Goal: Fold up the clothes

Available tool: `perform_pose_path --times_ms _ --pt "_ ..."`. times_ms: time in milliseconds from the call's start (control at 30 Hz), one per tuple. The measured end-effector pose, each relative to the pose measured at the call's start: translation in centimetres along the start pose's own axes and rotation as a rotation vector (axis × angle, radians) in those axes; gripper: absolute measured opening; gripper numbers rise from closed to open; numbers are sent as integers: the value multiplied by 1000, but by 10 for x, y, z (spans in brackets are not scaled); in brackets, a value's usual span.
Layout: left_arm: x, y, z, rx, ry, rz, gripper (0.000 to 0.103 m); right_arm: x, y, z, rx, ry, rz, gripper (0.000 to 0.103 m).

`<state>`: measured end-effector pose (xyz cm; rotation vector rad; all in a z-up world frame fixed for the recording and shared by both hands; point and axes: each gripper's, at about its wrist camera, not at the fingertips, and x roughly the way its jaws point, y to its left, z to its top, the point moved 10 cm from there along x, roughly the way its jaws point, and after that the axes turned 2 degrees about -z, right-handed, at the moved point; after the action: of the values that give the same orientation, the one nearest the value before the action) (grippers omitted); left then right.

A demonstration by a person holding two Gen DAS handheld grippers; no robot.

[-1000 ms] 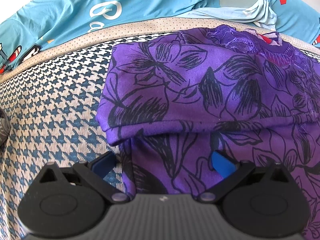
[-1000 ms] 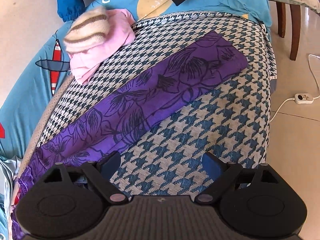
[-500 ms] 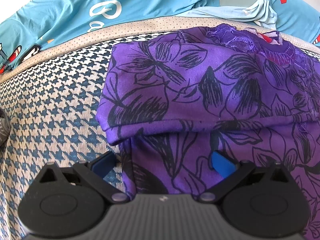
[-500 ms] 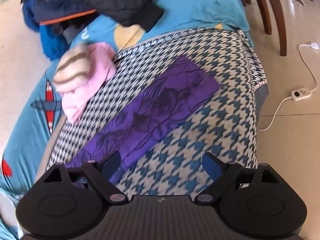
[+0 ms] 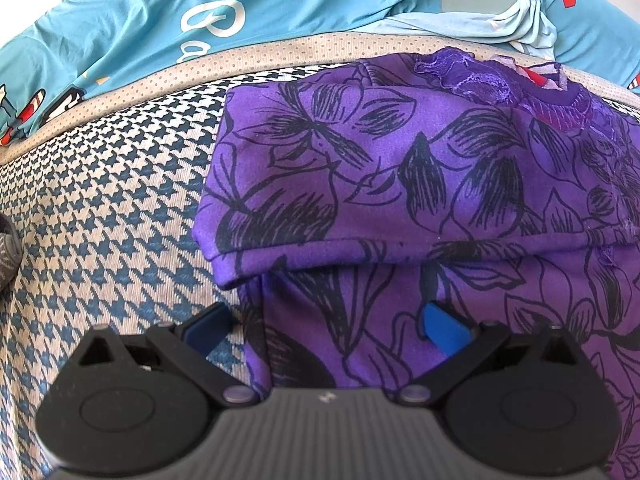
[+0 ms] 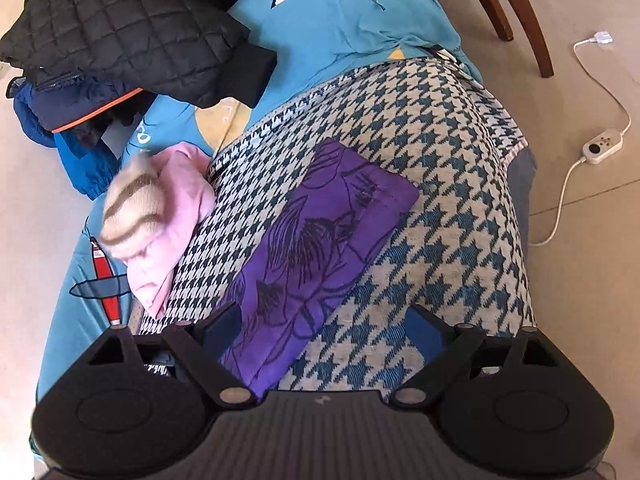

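Both hand-held grippers stand with their jaws apart, gripping nothing: the left hand-held gripper (image 5: 328, 326) over the folded end of the purple floral garment (image 5: 420, 184), the right hand-held gripper (image 6: 326, 330) over its long strip. The garment lies flat on the houndstooth blanket (image 6: 448, 184) on the bed, with a pink top (image 6: 176, 216) beside it farther off.

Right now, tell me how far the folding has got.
Done: the purple garment lies on the houndstooth cover as a long narrow strip, its sleeve folded in across the body. In hand: nothing; the left gripper and right gripper are both open over the cloth. Left: folding the strip end to end, then the pink garment and dark jacket heaped beside it.
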<state>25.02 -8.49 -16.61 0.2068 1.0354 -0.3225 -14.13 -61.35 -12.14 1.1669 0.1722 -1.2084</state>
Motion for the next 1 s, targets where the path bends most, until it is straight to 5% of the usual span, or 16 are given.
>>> perform_pose_path --times_ms 267,467,633,867,1000 --pt "0 0 0 -6 1 6 103 12 15 3 -74 -71 15 83" --pt "0 0 0 -10 3 9 103 23 26 4 -143 -117 1 56" --pt "0 0 0 -12 6 10 103 29 24 7 -146 -139 -39 16" --pt "0 0 0 -10 -1 11 103 23 33 8 -144 -158 -26 8" --pt "0 0 -1 -9 -4 11 103 10 55 6 -160 -169 52 8"
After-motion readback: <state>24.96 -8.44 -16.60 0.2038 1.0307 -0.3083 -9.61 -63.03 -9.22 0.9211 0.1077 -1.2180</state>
